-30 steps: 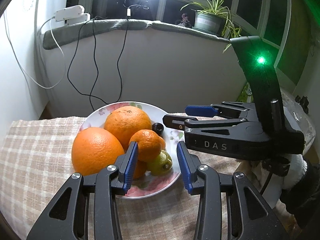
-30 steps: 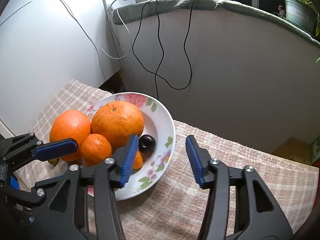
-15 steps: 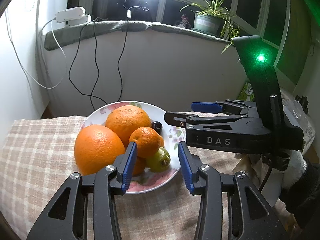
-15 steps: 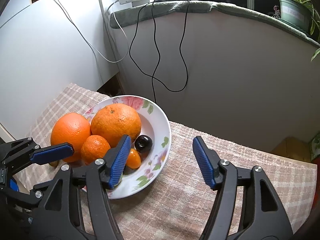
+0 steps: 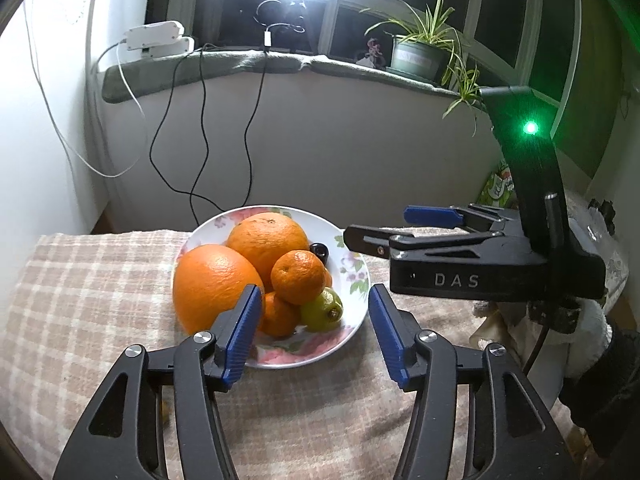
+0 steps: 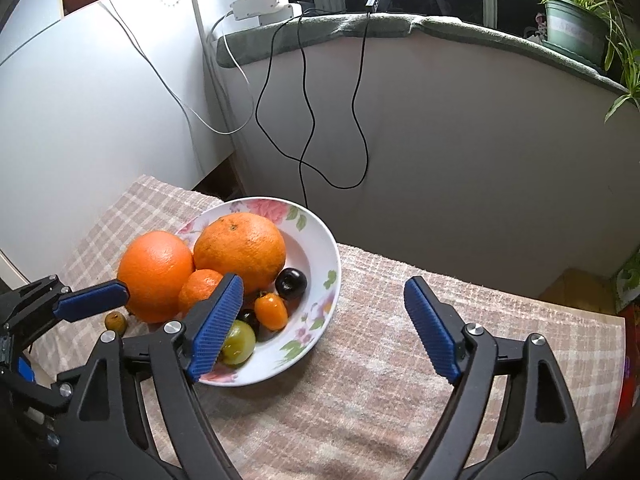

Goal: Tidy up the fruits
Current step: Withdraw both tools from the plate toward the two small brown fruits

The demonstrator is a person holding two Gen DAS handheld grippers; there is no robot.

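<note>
A floral plate [image 5: 347, 258] on the checked cloth holds two big oranges [image 5: 216, 280] [image 5: 268, 240], a tangerine [image 5: 298, 276], a green lime [image 5: 322, 310] and a dark plum [image 5: 319, 249]. My left gripper [image 5: 313, 294] hovers short of the plate's near rim, jaws opening, nothing gripped. My right gripper [image 5: 378, 226] hangs at the plate's right side. In the right wrist view the right gripper [image 6: 324, 282] is opening wide over the plate's [image 6: 316, 240] edge and the cloth, also empty. A kumquat [image 6: 271, 311] and a green fruit [image 6: 240, 340] lie by its left finger.
One small brownish fruit [image 6: 116, 321] lies on the cloth [image 6: 380, 360] just off the plate, near a left gripper finger [image 6: 92, 302]. Behind the table is a low wall with hanging cables [image 5: 200, 152], a power strip [image 5: 156, 38] and a potted plant [image 5: 420, 56].
Both grippers' jaws have spread wider, the right one most. The left gripper has drawn back a little from the plate. The fruits have not moved.
</note>
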